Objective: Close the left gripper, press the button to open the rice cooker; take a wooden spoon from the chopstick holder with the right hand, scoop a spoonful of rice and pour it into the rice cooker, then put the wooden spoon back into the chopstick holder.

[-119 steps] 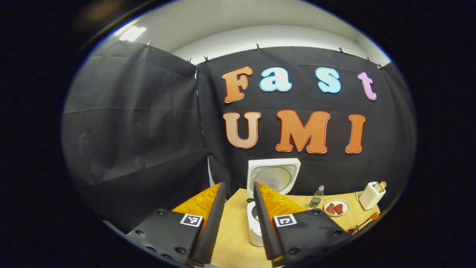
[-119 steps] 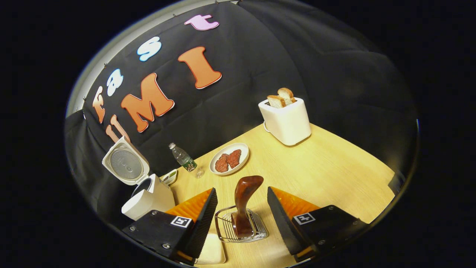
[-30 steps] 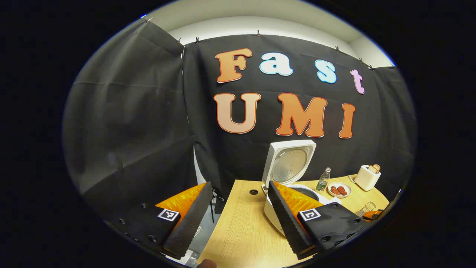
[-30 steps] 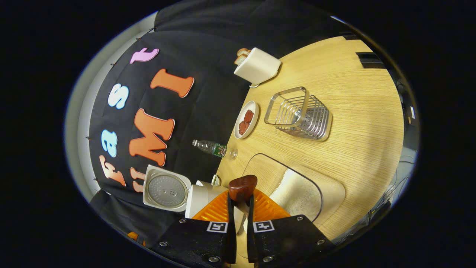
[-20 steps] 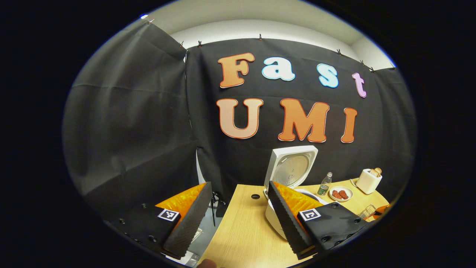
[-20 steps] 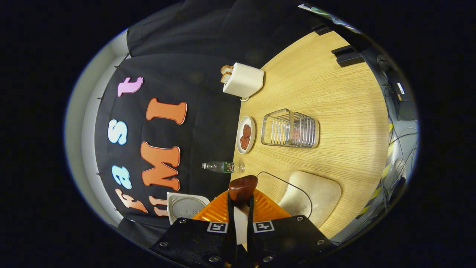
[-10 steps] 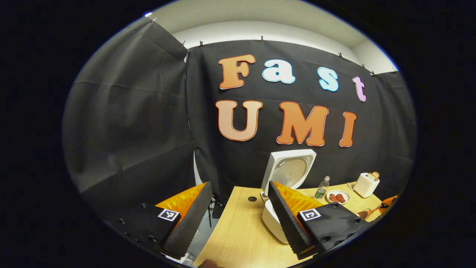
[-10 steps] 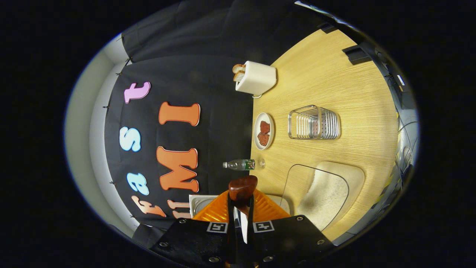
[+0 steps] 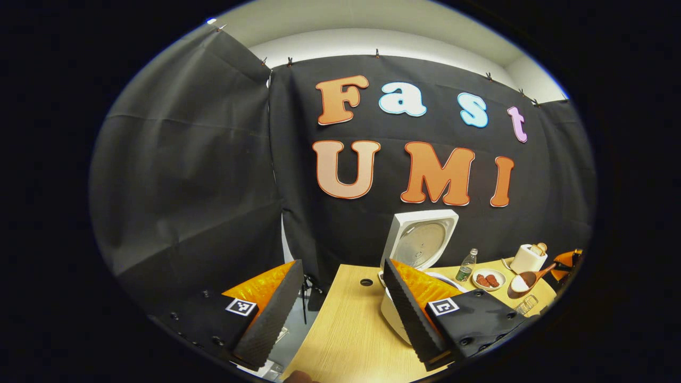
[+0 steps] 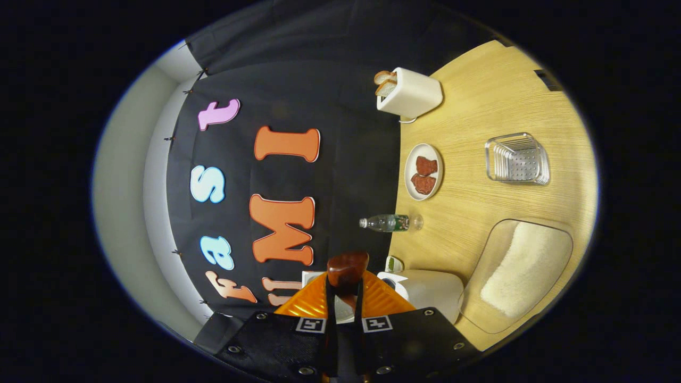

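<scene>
The white rice cooker [image 9: 392, 315] stands open on the wooden table, its lid [image 9: 423, 240] upright. My left gripper [image 9: 342, 263] is open and empty, held in front of and to the left of the cooker. The wooden spoon [image 9: 524, 281], its bowl heaped with white rice, hangs over the table to the right of the cooker, held by my right gripper [image 9: 565, 261]. In the right gripper view, which is rolled sideways, my right gripper [image 10: 345, 282] is shut on the spoon's handle [image 10: 347, 267]; the cooker's body [image 10: 431, 287] lies just beyond it. The wire chopstick holder [image 10: 517, 158] stands empty.
A clear tray of rice [image 10: 524, 271] lies beside the cooker. A plate of meat [image 10: 424, 171], a plastic bottle [image 10: 387, 223] and a toaster with bread [image 10: 408, 93] line the table's [image 10: 479, 106] back edge by the black cloth wall. The table has a round cable hole [image 9: 366, 282].
My right gripper has taken the spoon from the holder, scooped rice and carried it up and over to the cooker, rolling sideways. The left gripper has stayed open and nearly still.
</scene>
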`<state>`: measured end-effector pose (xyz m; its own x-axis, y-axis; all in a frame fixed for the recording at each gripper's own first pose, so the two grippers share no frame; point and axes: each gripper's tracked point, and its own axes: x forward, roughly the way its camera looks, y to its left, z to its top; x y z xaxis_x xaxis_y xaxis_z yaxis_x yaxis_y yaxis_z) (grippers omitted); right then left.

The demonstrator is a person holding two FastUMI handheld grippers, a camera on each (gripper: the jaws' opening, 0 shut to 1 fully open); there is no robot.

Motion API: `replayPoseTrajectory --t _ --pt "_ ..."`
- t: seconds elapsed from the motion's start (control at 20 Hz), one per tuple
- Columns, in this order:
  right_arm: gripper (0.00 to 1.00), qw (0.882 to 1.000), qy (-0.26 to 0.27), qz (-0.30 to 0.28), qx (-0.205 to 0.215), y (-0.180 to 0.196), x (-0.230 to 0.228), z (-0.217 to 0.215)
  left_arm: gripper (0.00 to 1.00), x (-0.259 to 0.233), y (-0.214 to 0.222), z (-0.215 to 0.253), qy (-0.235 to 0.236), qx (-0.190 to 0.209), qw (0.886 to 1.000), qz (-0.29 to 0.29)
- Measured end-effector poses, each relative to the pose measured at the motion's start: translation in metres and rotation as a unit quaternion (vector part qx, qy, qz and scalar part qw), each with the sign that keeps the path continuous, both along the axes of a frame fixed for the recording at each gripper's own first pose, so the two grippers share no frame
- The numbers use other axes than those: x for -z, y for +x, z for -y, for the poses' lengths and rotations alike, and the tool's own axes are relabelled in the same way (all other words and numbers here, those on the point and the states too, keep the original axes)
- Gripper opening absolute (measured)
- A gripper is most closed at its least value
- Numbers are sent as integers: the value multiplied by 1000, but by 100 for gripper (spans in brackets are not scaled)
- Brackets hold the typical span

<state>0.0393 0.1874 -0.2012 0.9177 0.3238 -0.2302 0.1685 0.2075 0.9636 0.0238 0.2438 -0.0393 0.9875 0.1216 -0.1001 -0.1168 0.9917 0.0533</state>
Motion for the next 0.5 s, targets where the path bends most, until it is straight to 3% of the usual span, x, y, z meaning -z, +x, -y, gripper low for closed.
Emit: replayPoseTrajectory --t 0.2,0.5 --pt "11 999 1 29 -23 31 -33 -32 100 9 -5 2 -7 3 1000 -5" --pt "10 997 -40 54 -46 71 -53 -76 100 21 -8 -2 -6 -1 1000 -18"
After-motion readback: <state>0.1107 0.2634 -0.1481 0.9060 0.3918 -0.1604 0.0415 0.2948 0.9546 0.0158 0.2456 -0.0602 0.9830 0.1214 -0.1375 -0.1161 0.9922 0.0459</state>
